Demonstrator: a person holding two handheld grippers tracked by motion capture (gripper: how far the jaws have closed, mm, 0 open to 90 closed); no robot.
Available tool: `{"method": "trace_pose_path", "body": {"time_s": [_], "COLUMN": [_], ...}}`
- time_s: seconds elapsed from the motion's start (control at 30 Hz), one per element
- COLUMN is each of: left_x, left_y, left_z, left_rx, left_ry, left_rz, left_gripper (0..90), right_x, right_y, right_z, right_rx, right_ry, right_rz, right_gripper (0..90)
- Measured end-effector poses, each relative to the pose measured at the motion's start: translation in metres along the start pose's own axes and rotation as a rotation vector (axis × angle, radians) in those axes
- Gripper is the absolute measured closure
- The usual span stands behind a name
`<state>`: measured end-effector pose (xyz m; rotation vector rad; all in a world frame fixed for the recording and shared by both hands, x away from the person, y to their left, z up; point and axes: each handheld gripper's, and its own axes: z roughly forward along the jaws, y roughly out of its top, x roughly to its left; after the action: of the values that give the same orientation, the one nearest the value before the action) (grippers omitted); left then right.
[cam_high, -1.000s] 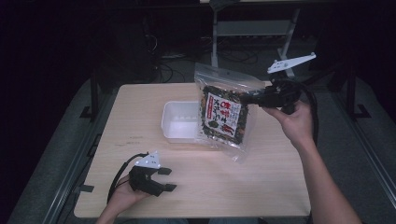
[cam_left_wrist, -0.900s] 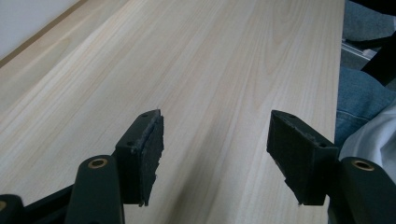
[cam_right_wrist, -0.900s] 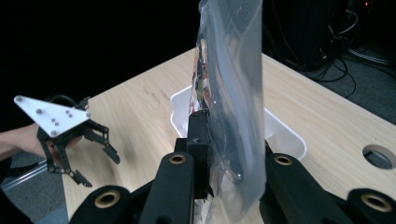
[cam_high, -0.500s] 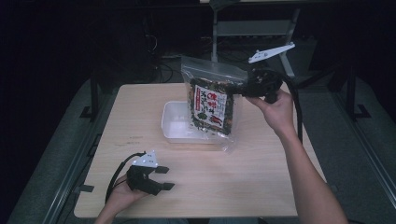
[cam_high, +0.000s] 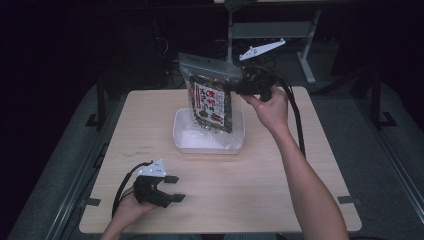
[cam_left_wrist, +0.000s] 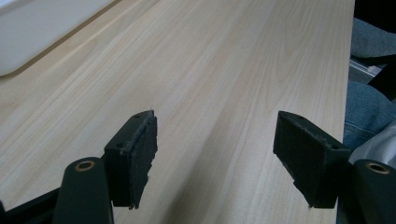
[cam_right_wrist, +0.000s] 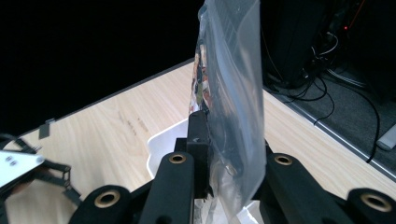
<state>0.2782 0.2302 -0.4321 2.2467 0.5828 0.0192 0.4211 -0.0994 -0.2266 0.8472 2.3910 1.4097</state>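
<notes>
The right claw (cam_high: 235, 90) is clenched on the upper edge of a snack bag (cam_high: 209, 99), which hangs upright over the white tub (cam_high: 187, 142) at the table's centre. To do it well, lower the bag straight down, then let go. The left claw (cam_high: 172, 189) rests released at 7 o'clock on the pale wooden table (cam_high: 280, 175); the room beyond is dark, with cables at 12 o'clock.

1. Snack bag (cam_right_wrist: 229, 93): from my right gripper view, top and bottom cut off by the frame; its far side hides one jaw.
2. Bag label print (cam_high: 210, 102): too small for me to read.
3. White tray (cam_left_wrist: 42, 32): only a corner inside my left gripper view.
4. Tray (cam_high: 187, 142) interior: partly hidden behind the bag.
</notes>
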Motion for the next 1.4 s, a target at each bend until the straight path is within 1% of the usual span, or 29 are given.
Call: {"method": "trace_pose_path", "body": {"time_s": [0.03,0.1,0.17,0.2,0.3,0.37,0.43,0.53,0.63,0.7,0.73,0.77,0.87,1.03,1.1,1.2,1.23,1.4], "left_x": [0.000,0.002,0.002,0.003,0.003,0.003,0.004,0.005,0.005,0.005,0.005,0.004,0.004,0.004,0.005,0.006,0.007,0.008], "left_y": [0.000,-0.001,-0.001,-0.001,-0.001,0.000,0.000,-0.001,0.000,0.001,0.001,0.001,0.002,0.001,0.000,0.000,0.000,-0.001], "left_z": [0.000,-0.001,-0.002,-0.002,-0.003,-0.005,-0.006,-0.008,-0.009,-0.009,-0.009,-0.010,-0.009,-0.008,-0.009,-0.011,-0.011,-0.011], "left_rx": [-0.001,-0.003,-0.008,-0.010,-0.013,-0.027,-0.039,-0.044,-0.046,-0.051,-0.052,-0.051,-0.048,-0.045,-0.053,-0.066,-0.067,-0.069], "left_ry": [0.002,0.002,0.004,0.003,0.004,0.005,0.007,0.010,0.002,0.001,-0.001,-0.003,-0.010,-0.023,-0.026,-0.031,-0.032,-0.037], "left_rz": [-0.002,-0.004,-0.010,-0.012,-0.011,-0.012,-0.014,-0.019,-0.023,-0.021,-0.018,-0.016,-0.011,-0.017,-0.021,-0.029,-0.031,-0.038], "left_gripper": [29.2,29.0,29.0,29.0,29.1,29.2,29.2,29.3,29.5,29.6,29.5,29.5,29.5,29.5,29.5,29.5,29.5,29.5], "right_x": [0.000,-0.004,-0.004,-0.004,-0.005,-0.005,-0.004,-0.002,0.000,0.001,0.003,0.003,0.004,0.007,0.009,0.011,0.011,0.011], "right_y": [0.000,-0.001,-0.001,0.000,0.000,0.000,0.000,0.000,0.000,0.000,-0.002,-0.002,-0.007,-0.018,-0.022,-0.028,-0.031,-0.036], "right_z": [0.000,0.009,0.011,0.016,0.020,0.024,0.030,0.034,0.040,0.045,0.050,0.050,0.057,0.068,0.071,0.076,0.078,0.080], "right_rx": [0.000,-0.017,-0.021,-0.028,-0.028,-0.036,-0.047,-0.054,-0.059,-0.058,-0.054,-0.054,-0.050,-0.053,-0.055,-0.048,-0.054,-0.061], "right_ry": [0.000,0.003,0.001,-0.010,-0.019,-0.028,-0.041,-0.041,-0.041,-0.048,-0.056,-0.056,-0.064,-0.078,-0.082,-0.078,-0.077,-0.073], "right_rz": [0.000,0.020,0.021,0.015,0.013,0.013,0.002,-0.001,-0.006,-0.011,-0.017,-0.017,-0.020,-0.032,-0.036,-0.036,-0.031,-0.025], "right_gripper": [78.1,78.1,78.1,78.0,78.1,78.1,78.1,78.1,78.1,78.1,78.0,78.0,78.1,78.0,78.1,78.1,78.0,78.0]}}
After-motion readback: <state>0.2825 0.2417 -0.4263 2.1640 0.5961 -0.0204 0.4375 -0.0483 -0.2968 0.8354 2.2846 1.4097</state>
